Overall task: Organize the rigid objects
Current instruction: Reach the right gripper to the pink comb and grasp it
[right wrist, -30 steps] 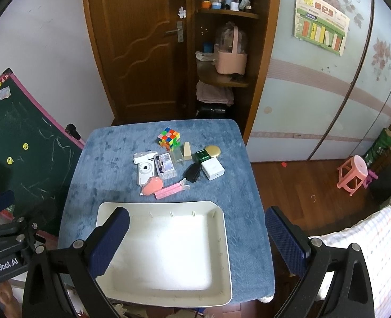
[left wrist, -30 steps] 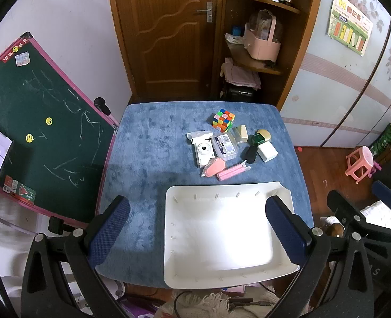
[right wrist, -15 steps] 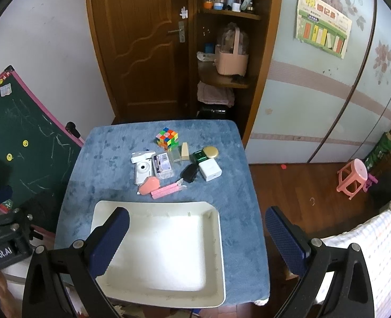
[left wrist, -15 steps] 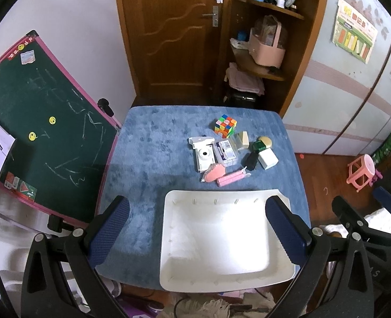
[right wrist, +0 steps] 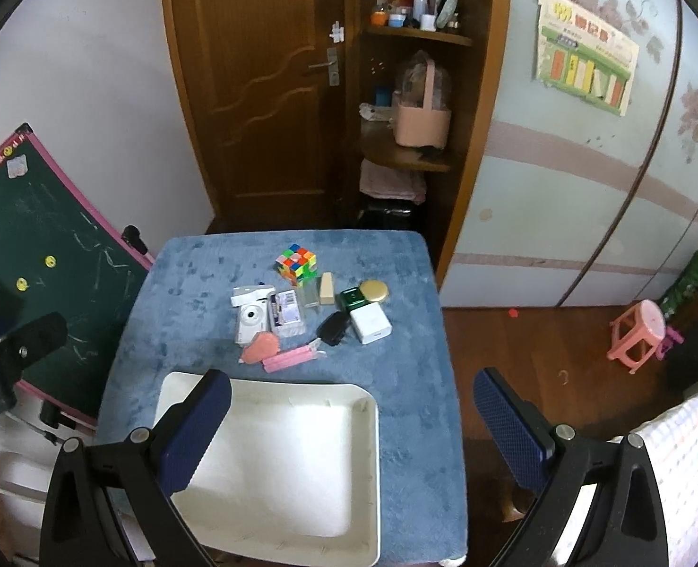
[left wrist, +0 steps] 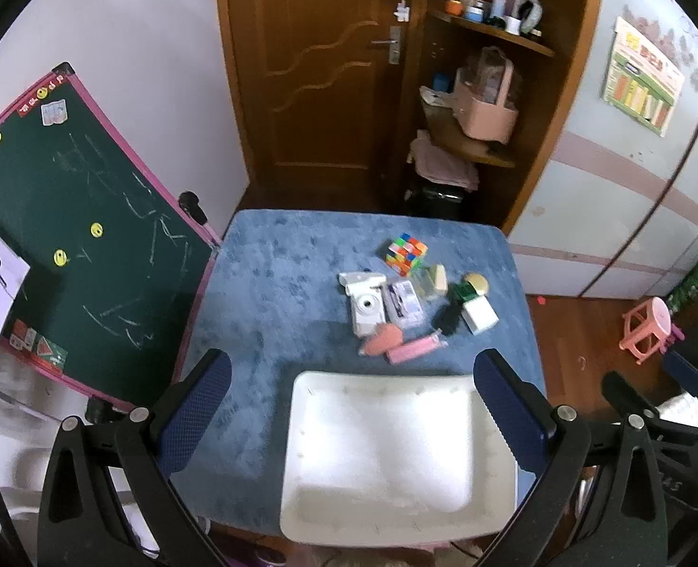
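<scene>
A white tray [left wrist: 382,430] [right wrist: 273,453] lies empty at the near end of a blue-covered table [left wrist: 273,293] [right wrist: 197,293]. Beyond it sits a cluster of small objects: a colourful puzzle cube [left wrist: 406,253] [right wrist: 297,262], a white camera [left wrist: 366,307] [right wrist: 250,321], a clear case [left wrist: 403,304], a white box [left wrist: 479,314] [right wrist: 370,323], a black object [right wrist: 332,328], a pink stapler-like bar [left wrist: 415,348] [right wrist: 292,359]. My left gripper [left wrist: 351,416] hangs open high above the tray. My right gripper [right wrist: 351,418] is open too, above the tray's right edge. Neither holds anything.
A green chalkboard [left wrist: 65,236] [right wrist: 41,245] with a pink frame leans at the table's left. A wooden door [left wrist: 320,71] and shelves [right wrist: 410,151] stand behind. A pink stool [right wrist: 637,335] sits on the wood floor to the right.
Both grippers have risen and pulled back from the table, so the tray and objects look smaller. Nothing on the table has moved.
</scene>
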